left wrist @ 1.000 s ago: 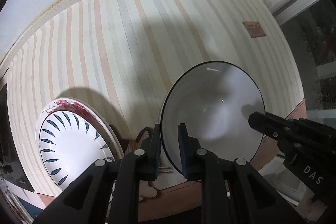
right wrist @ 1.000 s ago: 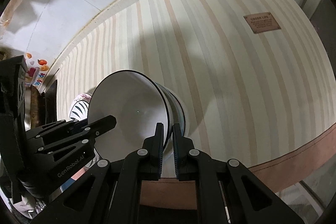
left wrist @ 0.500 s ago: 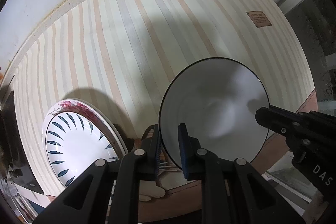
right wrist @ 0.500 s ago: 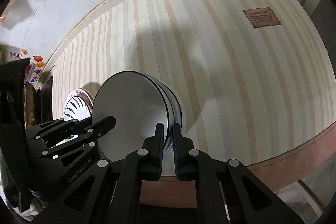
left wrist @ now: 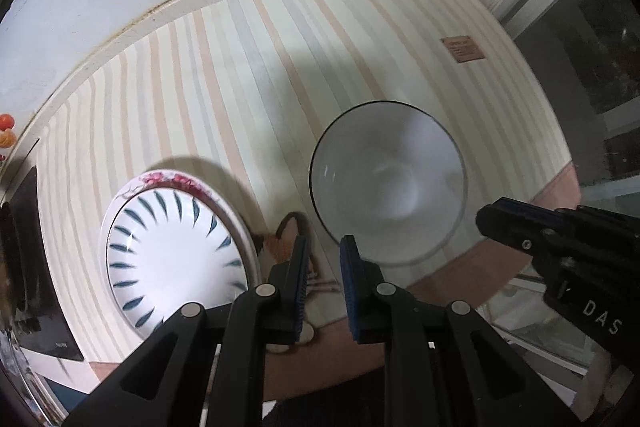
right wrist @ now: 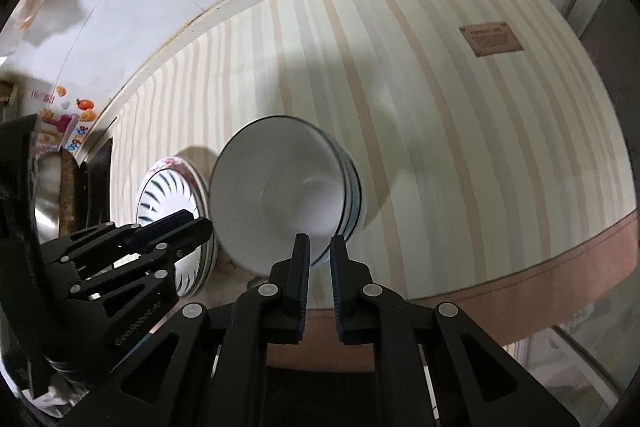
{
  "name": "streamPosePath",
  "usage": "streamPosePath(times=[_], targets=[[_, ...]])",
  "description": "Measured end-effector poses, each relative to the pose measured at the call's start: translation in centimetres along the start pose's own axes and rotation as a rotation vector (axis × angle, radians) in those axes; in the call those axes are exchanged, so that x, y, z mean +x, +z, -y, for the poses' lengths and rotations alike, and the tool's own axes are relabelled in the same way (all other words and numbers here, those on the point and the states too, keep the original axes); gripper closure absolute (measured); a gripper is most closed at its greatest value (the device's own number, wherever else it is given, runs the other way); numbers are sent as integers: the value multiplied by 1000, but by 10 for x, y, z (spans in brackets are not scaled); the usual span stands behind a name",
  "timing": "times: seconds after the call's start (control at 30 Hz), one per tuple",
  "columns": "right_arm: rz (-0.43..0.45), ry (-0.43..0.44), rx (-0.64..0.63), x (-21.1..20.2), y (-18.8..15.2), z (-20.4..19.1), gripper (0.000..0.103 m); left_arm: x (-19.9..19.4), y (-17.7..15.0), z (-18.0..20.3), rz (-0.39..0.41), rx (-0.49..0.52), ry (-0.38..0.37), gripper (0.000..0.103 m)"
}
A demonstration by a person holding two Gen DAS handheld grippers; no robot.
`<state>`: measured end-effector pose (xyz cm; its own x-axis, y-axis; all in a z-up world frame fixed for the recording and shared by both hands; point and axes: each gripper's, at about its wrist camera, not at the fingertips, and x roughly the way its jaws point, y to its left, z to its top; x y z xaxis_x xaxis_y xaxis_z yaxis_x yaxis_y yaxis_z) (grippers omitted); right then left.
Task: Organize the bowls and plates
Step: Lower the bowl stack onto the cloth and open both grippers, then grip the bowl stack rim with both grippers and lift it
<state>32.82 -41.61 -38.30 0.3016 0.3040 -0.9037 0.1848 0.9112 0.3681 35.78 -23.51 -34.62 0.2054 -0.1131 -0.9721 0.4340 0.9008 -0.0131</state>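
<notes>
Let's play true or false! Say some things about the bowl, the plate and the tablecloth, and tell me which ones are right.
1. The bowl is white with a dark rim. True.
2. The bowl is full of soup. False: it is empty inside.
3. The plate has blue leaf marks around its middle. True.
4. The plate is on the right of the bowl. False: it sits on the bowl's left in both views.
5. The cloth has spots. False: it has pale stripes.
</notes>
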Motion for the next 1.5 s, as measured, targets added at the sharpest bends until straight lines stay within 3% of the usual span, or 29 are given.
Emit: streamPosePath(times=[0.17, 0.37, 0.47, 0.5, 0.6, 0.7, 0.8, 1.03, 1.3, 1.4, 1.5], targets=[[45, -19, -41, -28, -18, -16, 68, -29, -14, -6, 46, -22, -38, 83], [88, -45, -83, -59, -40, -33, 56, -59, -23, -12, 95, -40, -64, 77], [105, -50, -94, -71, -48, -37, 51, -70, -29, -14, 121, -40, -65, 68], [111, -53, -95, -74, -50, -38, 47, -73, -30, -15, 125, -40, -68, 63], [126, -54, -91, -83, -56, -37, 33, -80, -34, -18, 134, -48, -84, 34], [144, -47, -91, -93, -60, -38, 25, -88, -37, -20, 150, -53, -94, 23], [153, -67, -97, -99, -63, -40, 17, -95, -39, -21, 163, -58, -103, 22], [161, -74, -83, -101, -61, -35, 11, -95, -33, -24, 168, -75, -115, 12], [149, -59, -70, -79, -43, -21, 7, -53, -7, -35, 121, -118, -139, 12], [116, -15, -44, -53, -30, -6, 7, -26, 11, -42, 83, -146, -166, 12], [83, 119, 18, -21, -16, 15, 7, 4, 30, -49, 34, -175, -177, 12]])
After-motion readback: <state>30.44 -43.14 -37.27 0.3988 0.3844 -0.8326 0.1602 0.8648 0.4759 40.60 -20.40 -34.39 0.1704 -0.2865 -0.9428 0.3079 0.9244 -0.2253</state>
